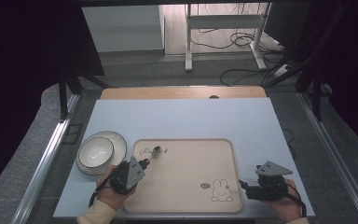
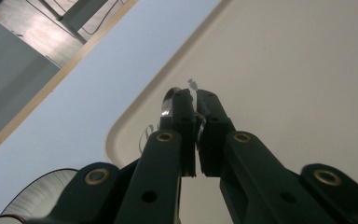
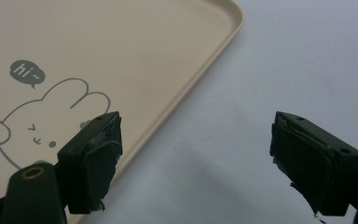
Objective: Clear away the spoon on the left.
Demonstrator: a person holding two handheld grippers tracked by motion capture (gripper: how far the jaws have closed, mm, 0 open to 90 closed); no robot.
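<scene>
A pale table (image 1: pixel 182 116) carries a beige tray (image 1: pixel 191 186) with a rabbit drawing (image 1: pixel 222 191) in its near right corner. Off the tray's left edge sits a plate (image 1: pixel 119 144) with a white bowl (image 1: pixel 95 151) on it. The left gripper (image 1: pixel 145 163) reaches over the tray's far left corner, its jaws together and clamped on the handle of a metal spoon (image 1: pixel 156 150); the spoon's bowl lies on the tray beside the printed lettering. In the left gripper view the spoon (image 2: pixel 168 100) shows just past the jaw tips. The right gripper (image 1: pixel 240 183) rests on the table just beside the tray's right rim, jaws wide apart and holding nothing.
</scene>
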